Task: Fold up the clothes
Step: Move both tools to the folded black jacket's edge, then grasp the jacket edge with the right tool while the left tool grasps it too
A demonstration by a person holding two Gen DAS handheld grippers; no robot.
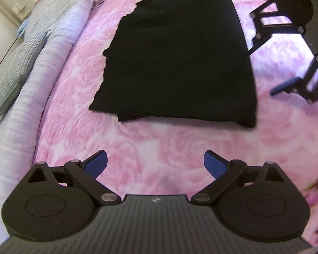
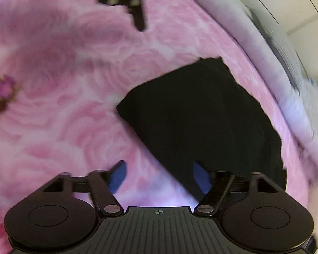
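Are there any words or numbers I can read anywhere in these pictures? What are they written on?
No words or numbers can be read anywhere.
Left gripper: only a tiny round mark on its body, no letters.
Right gripper: only a small crosshair sign on its body, no letters.
Black garment: plain, no label showing.
Pink rose blanket: just a flower pattern, no writing.

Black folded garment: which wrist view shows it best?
The left wrist view: the black folded garment lies whole and sharp on the pink bedspread. The right wrist view is blurred, its own tool hiding the near edge.
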